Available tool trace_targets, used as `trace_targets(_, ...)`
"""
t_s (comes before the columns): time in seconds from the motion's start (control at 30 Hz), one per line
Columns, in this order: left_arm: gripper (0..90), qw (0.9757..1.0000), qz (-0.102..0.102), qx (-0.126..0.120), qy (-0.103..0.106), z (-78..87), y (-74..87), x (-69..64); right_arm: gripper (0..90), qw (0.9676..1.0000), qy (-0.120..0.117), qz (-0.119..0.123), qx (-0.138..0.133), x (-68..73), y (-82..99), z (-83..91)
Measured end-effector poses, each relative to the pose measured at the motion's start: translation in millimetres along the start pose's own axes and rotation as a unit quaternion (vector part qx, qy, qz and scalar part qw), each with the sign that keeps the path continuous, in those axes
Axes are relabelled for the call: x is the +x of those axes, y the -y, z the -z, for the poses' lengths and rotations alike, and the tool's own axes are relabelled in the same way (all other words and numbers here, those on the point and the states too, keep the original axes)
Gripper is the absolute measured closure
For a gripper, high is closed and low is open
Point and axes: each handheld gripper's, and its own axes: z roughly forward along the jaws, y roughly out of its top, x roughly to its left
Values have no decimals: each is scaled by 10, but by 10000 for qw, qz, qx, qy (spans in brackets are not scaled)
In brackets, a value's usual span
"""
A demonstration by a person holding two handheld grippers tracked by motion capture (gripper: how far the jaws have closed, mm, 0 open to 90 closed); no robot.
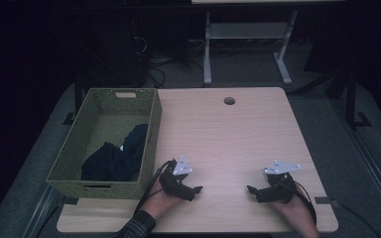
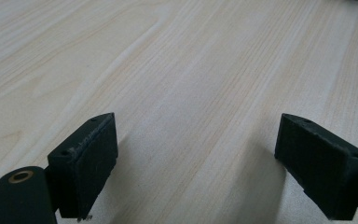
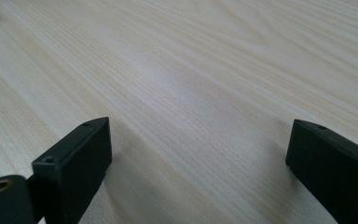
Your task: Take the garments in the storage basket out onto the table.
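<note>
The right gripper (image 3: 198, 172) hangs low over the pale wooden table (image 3: 191, 70), its two black jaws standing wide apart. Only bare wood grain lies between them, and each jaw casts a soft shadow on the tabletop.

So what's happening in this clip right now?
A person rests both hands on the near edge of a wooden table, a gripper in each. The left gripper and right gripper point toward each other, jaws open and holding nothing. A dark garment lies crumpled inside the green woven basket at the table's left side. Nothing is being handled at this moment.
</note>
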Motion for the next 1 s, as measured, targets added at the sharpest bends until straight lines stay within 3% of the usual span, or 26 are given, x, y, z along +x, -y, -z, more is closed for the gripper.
trace_targets(1.0, 129, 10000, -11, 32, 66, -29, -53, 40, 62, 10000, -7, -5, -6, 0, -1, -2)
